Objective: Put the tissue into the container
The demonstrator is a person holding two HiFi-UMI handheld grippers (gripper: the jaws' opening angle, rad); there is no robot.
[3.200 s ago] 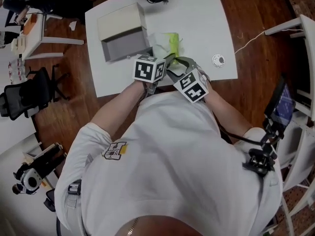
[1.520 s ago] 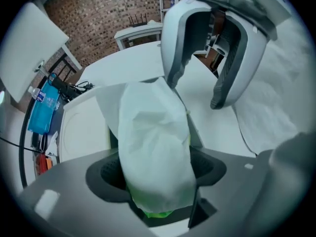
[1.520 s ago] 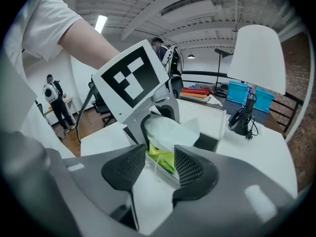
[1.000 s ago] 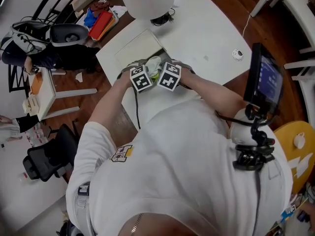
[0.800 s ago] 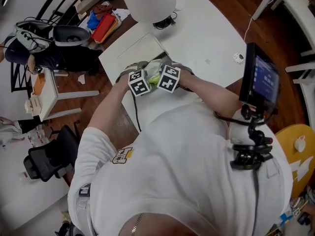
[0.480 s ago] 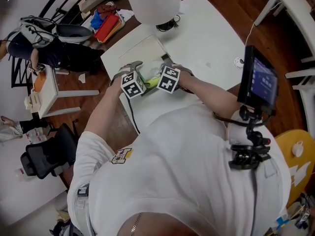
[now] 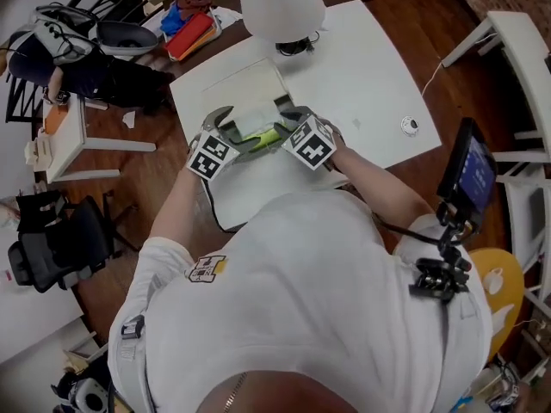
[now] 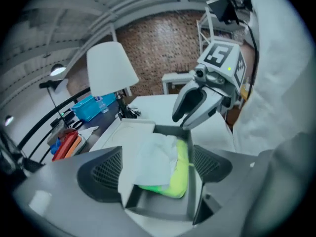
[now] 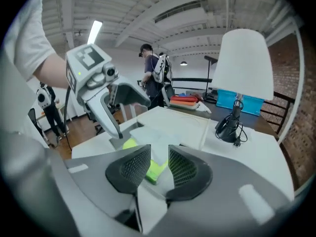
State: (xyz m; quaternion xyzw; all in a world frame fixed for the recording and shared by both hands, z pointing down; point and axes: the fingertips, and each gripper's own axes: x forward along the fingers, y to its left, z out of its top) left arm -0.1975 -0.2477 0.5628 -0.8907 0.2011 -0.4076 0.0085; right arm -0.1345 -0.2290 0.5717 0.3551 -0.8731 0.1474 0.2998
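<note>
A grey open-topped container [image 7: 248,120] with its pale lid [image 7: 243,86] folded back stands on the white table [image 7: 370,67]. A yellow-green tissue pack [image 8: 178,174] with white tissue [image 8: 154,154] sticking out lies inside it. My left gripper [image 8: 157,154] straddles the container; its wide jaws are closing and its pads press on nothing. My right gripper [image 9: 159,159] hovers at the container's other side, jaws a little apart and opening, with the pack [image 9: 155,171] seen beyond the gap. In the head view both grippers [image 7: 232,132] [image 7: 288,120] flank the pack [image 7: 263,136].
A white lamp [image 7: 280,3] stands at the table's far edge behind the container. A small round white object [image 7: 410,126] lies at the right of the table. Red and blue items [image 7: 194,28] sit on a dark desk at the back left. A person [image 9: 153,68] stands far off.
The pack, earlier held up beside the container, now lies inside it. My left gripper has drawn away to the left and its jaws have spread. The right jaws have parted slightly.
</note>
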